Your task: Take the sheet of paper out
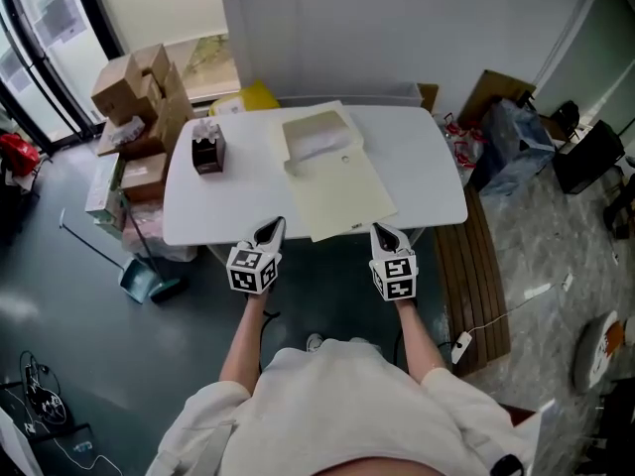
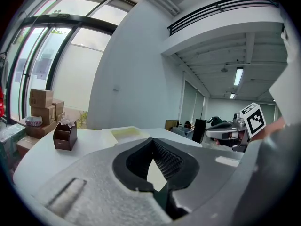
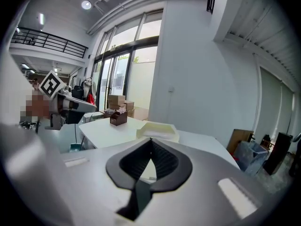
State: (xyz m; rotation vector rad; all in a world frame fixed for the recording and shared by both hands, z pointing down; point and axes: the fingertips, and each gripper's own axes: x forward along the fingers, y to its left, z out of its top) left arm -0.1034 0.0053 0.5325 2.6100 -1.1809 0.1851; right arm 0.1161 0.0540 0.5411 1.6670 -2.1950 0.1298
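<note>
Sheet of paper (image 1: 319,145), whitish, inside open cream envelope (image 1: 342,194) on table (image 1: 427,167), left tongs (image 1: 275,225), right tongs (image 1: 381,231) both closed, empty

Bright, even daylight enters from tall glass windows (image 2: 42,60), aided by a ceiling strip lamp (image 2: 238,76); the white rounded counter (image 1: 248,206) lies nearly shadowless. Both gripper views bow strongly, with black corners.

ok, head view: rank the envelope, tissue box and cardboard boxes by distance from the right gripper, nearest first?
1. Envelope: on the table, just ahead and left of the right gripper.
2. Tissue box: on the table's left part, beyond the envelope.
3. Cardboard boxes: off the table, stacked past its far left corner.
</note>
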